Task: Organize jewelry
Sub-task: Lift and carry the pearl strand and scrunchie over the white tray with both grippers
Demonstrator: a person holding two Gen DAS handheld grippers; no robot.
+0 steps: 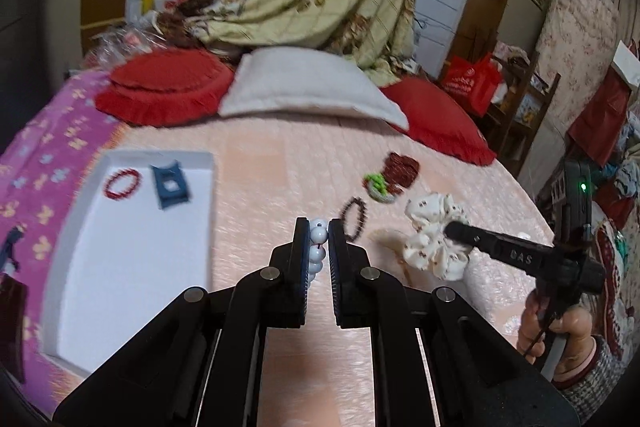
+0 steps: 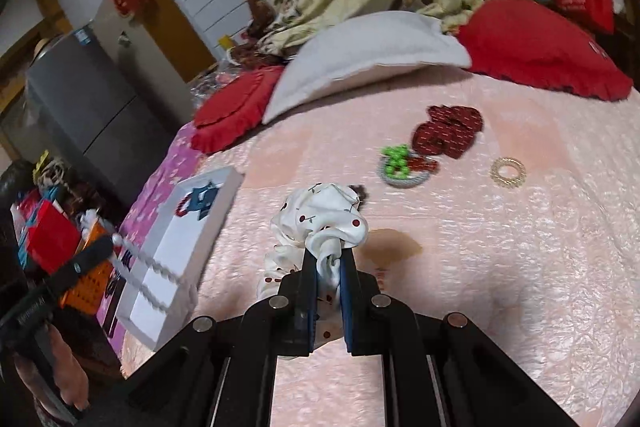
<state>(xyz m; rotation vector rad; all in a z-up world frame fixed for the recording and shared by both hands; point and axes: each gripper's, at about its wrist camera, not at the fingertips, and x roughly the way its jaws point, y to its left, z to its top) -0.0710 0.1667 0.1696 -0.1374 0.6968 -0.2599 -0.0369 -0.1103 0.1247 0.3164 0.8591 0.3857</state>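
Left gripper (image 1: pixel 319 227) lifted above the pink quilted bed (image 1: pixel 280 163), jaws pinching a string of round white pearl-like beads (image 1: pixel 318 247); in the right wrist view, the same string (image 2: pixel 156 267) hanging in a long loop from the jaws, in front of the tray's near end. Right gripper (image 2: pixel 328 255) also off the bed, jaws pressed onto a white fabric scrunchie with small dark red cherry print (image 2: pixel 320 223), cloth bunched above and beside the fingertips. From the left wrist view, scrunchie (image 1: pixel 436 235) gripped at its right side, held clear of the bed cover.

Shallow white rectangular tray (image 1: pixel 120 247) near the bed's left edge, partly over a purple flowered sheet (image 1: pixel 52 163). Inside, at the far end: a red beaded bracelet (image 1: pixel 122 183) and, just beside it, a small dark blue box-like piece (image 1: pixel 171 187). Rest of the tray bare.

Toward the middle of the bed, still outside the tray: a dark brown beaded bracelet (image 1: pixel 354 219) just beyond the left jaws; a small round dish with green beads (image 2: pixel 400 165) touching a dark red patterned fabric scrunchie (image 2: pixel 448 133); a pale gold ring-shaped coil hair tie (image 2: pixel 508 173) well apart to the right. Brownish stain (image 2: pixel 392 245) on the cover beside the right jaws.

At the head of the bed: white pillow (image 1: pixel 308 83) between two red frilled cushions (image 1: pixel 164 87).
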